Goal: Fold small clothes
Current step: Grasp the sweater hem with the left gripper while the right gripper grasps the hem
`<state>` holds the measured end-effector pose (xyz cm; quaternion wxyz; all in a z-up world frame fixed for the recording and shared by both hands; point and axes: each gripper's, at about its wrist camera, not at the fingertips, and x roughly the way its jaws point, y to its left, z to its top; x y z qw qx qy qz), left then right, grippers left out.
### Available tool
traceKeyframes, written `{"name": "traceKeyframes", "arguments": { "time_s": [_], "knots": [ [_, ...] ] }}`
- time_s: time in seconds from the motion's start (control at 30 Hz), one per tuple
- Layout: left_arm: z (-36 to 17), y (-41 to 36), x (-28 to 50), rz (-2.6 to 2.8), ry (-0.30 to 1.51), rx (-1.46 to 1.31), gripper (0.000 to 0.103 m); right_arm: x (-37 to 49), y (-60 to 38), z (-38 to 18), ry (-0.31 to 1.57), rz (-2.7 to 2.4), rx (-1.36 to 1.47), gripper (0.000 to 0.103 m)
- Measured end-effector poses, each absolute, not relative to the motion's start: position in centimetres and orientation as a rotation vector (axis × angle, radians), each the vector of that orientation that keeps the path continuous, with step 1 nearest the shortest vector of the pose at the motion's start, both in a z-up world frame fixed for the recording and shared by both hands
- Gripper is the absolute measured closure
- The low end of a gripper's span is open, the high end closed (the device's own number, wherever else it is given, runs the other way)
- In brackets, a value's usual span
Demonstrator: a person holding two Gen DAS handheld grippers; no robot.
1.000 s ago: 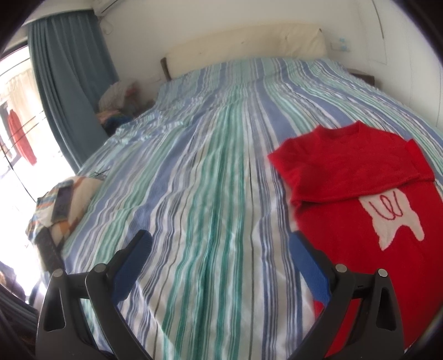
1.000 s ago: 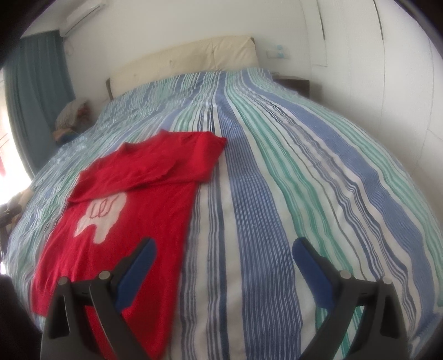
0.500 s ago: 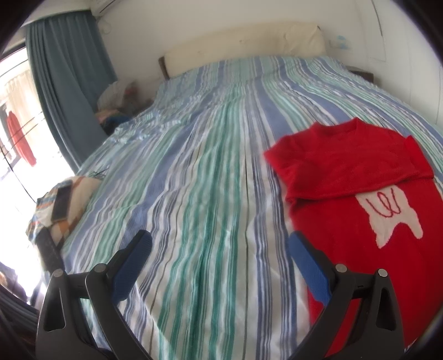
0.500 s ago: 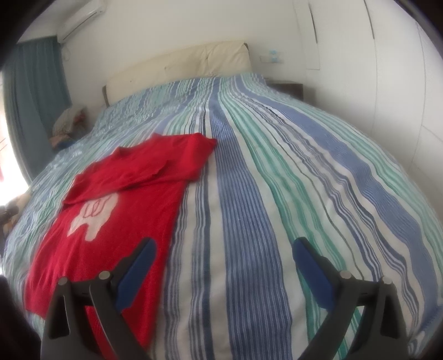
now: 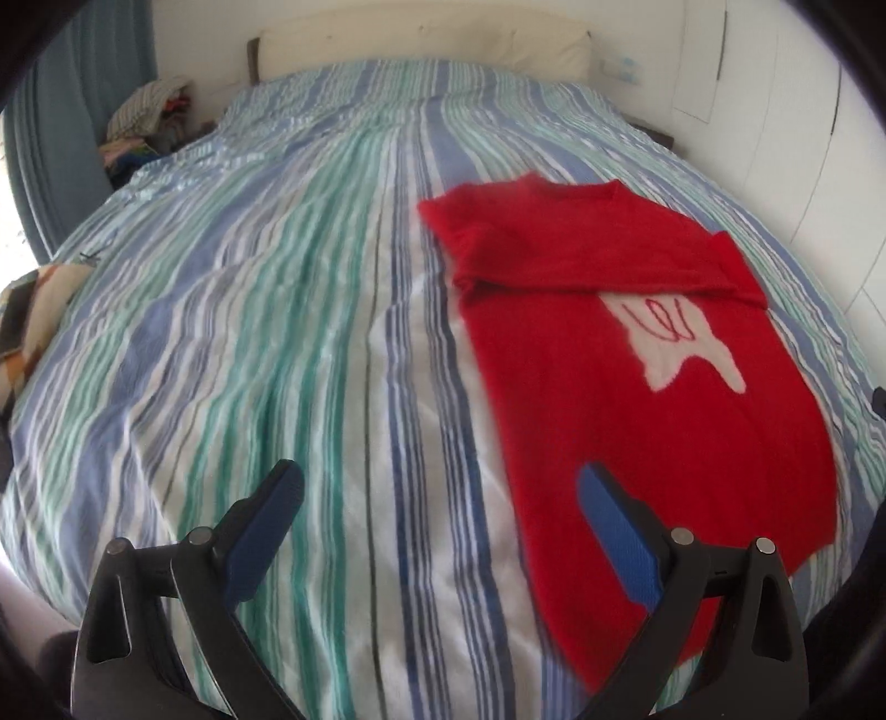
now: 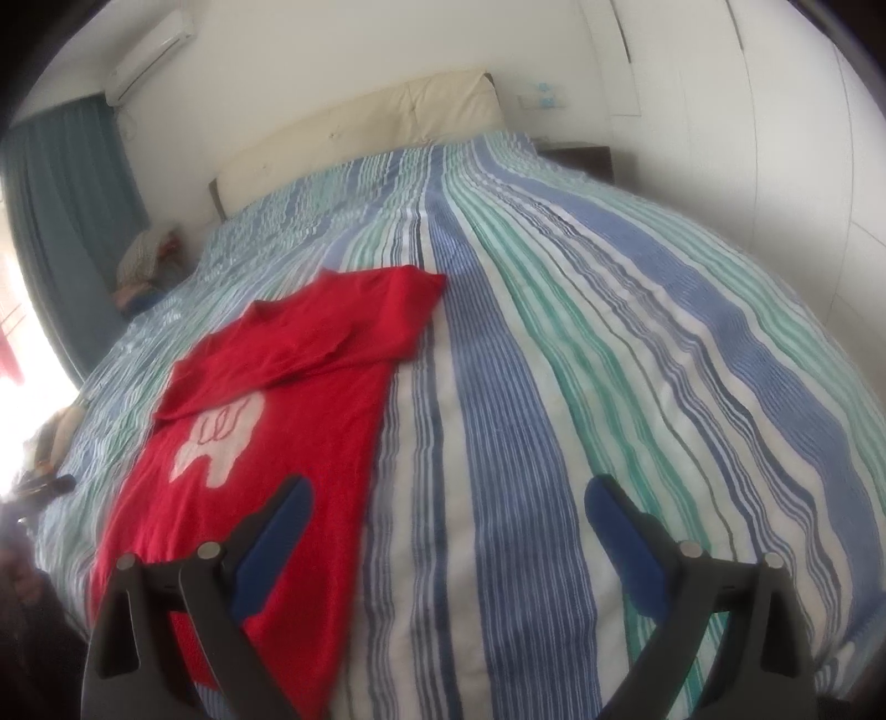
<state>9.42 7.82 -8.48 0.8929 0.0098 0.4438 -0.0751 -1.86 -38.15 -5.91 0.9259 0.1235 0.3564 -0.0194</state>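
Left gripper point(image 5: 437, 498), right gripper point(image 6: 448, 509) spread wide, empty, above red sweater point(image 5: 637, 387)

Bed with striped duvet cover point(image 6: 554, 387), blue, green and white; cream padded headboard point(image 6: 360, 138). White walls, wall air conditioner point(image 6: 149, 52). Teal curtain point(image 6: 61, 221) beside a bright window. Dark nightstand point(image 6: 581, 158). Clothes pile point(image 5: 149, 116) beside the bed.

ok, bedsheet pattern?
Bedsheet: lengthwise blue, green and white stripes; clearest in the right wrist view.
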Motion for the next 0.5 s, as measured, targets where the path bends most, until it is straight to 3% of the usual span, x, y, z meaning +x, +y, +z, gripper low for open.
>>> {"name": "traceKeyframes", "arguments": {
  "time_s": [0.3, 0.5],
  "knots": [
    [-12.2, 4.1, 3.9, -0.405, 1.070, -0.096, 0.005, -4.2, -35.4, -9.6, 1.084, 0.289, 0.481, 0.006],
    [-12.5, 5.6, 4.4, -0.423, 1.083, -0.253, 0.006, -4.1, -33.9, -12.7, 1.139, 0.321, 0.522, 0.020]
  ]
}}
